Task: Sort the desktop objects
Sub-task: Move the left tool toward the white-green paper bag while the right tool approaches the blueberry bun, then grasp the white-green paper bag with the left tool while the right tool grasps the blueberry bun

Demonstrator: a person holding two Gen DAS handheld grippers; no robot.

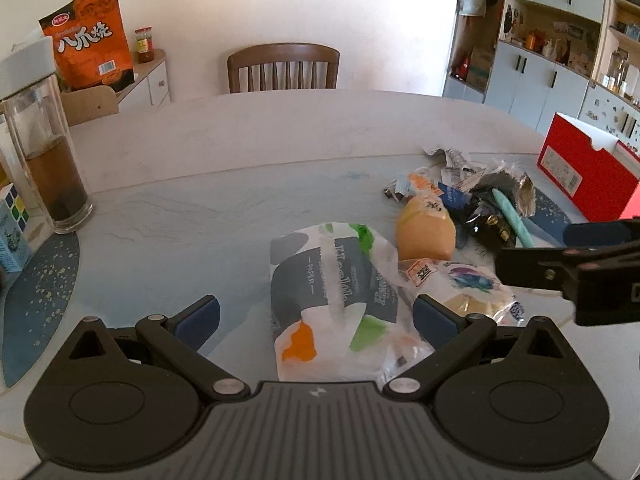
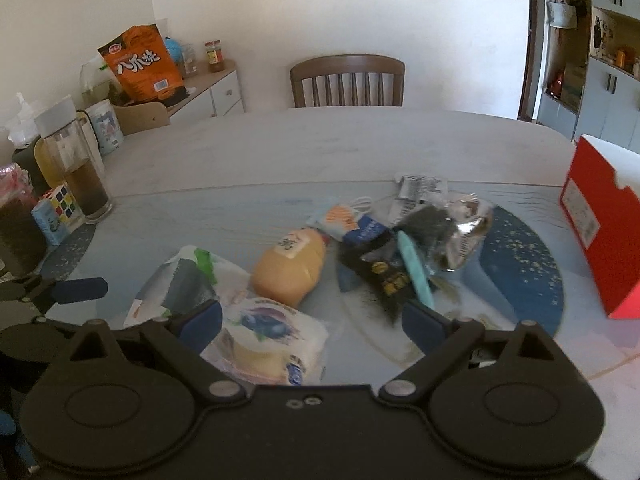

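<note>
A soft tissue pack (image 1: 328, 296) with grey, green and orange print lies on the table between the fingers of my left gripper (image 1: 316, 320), which is open and not squeezing it. To its right are an orange wrapped bun (image 1: 426, 230) and a white blueberry-print snack pack (image 1: 468, 288). My right gripper (image 2: 312, 326) is open above that snack pack (image 2: 268, 340), which lies nearer its left finger. Beyond are the bun (image 2: 290, 272), a pile of crumpled wrappers (image 2: 432, 232) and a teal stick (image 2: 416, 272). The tissue pack (image 2: 180, 284) lies to the left.
A red box (image 1: 588, 168) stands at the table's right edge. At the left are a glass bottle of brown tea (image 1: 52, 160), a puzzle cube (image 2: 62, 200) and a small blue carton. A wooden chair (image 1: 284, 68) stands behind the table. An orange snack bag (image 1: 90, 40) rests on a side cabinet.
</note>
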